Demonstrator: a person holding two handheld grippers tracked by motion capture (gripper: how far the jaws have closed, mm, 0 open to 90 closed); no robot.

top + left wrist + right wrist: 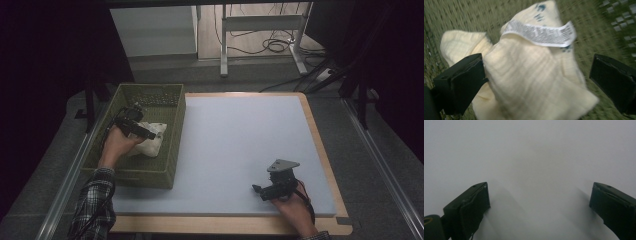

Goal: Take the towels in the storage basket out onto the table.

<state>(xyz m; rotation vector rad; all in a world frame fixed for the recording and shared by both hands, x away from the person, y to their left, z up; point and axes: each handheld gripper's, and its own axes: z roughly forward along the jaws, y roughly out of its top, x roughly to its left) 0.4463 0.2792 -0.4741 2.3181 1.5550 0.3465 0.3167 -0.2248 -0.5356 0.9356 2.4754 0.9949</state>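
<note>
The left gripper [142, 131] reaches into the green basket [172, 145], jaws spread wide around the cream cloth [529, 82] with its white label [541, 33]; the right gripper [265, 190] hovers low over the pale mat [240, 135], jaws wide and empty.

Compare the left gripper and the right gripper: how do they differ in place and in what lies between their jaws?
The left gripper is down inside the green basket, while the right gripper is over the bare white mat. The left gripper has a cream cloth between its jaws; the right gripper has nothing between its jaws. Both stand wide open.
</note>
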